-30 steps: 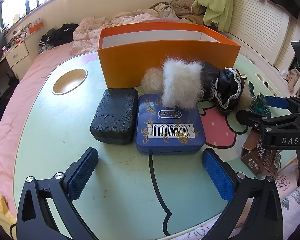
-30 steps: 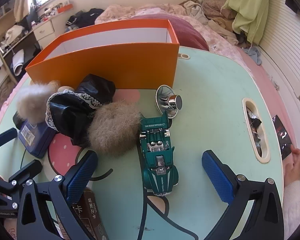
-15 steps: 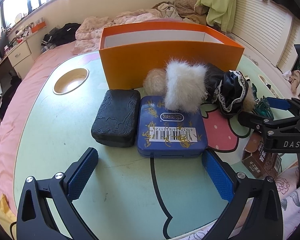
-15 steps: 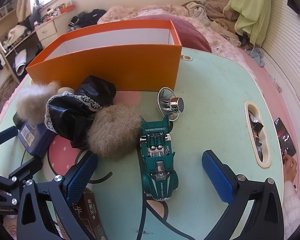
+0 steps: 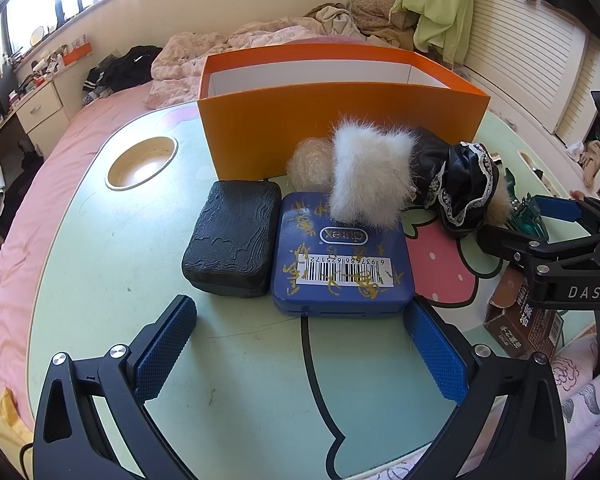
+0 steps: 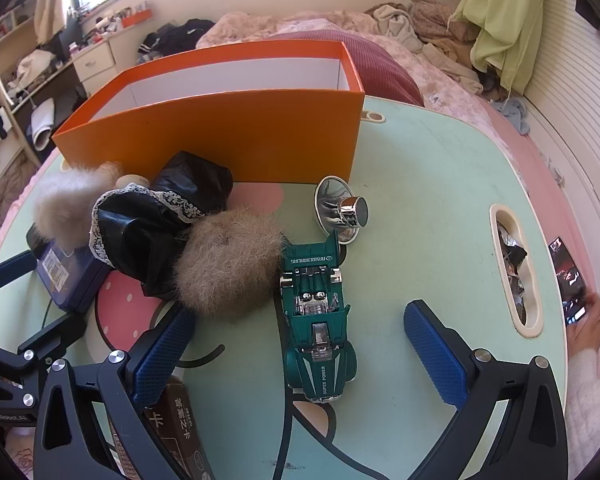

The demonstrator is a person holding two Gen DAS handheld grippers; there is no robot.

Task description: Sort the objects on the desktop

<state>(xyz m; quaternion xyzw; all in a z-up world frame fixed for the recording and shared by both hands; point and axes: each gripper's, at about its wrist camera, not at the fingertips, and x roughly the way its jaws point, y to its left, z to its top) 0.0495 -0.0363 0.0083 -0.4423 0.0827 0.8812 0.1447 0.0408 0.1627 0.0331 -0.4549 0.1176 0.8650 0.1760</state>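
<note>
An open orange box (image 5: 340, 128) (image 6: 220, 128) stands at the back of the green table. In front of it lie a black textured case (image 5: 232, 240), a blue tin (image 5: 340, 264) with a barcode, and a furry black-and-lace doll (image 5: 400, 176) (image 6: 160, 220). My left gripper (image 5: 300, 344) is open, just short of the tin's near edge. A green toy car (image 6: 316, 312) lies between the open fingers of my right gripper (image 6: 300, 352). A shiny silver cup (image 6: 344, 212) lies beyond the car.
A brown carton (image 6: 176, 432) (image 5: 520, 316) sits at the near edge between the grippers. The table has a round cup recess (image 5: 142, 162) at the left and a slot (image 6: 512, 268) at the right. A person's hand holds a phone (image 6: 568, 280) at the far right.
My left gripper has edged forward toward the blue tin. My right gripper has moved forward, so the green car now sits between its fingers.
</note>
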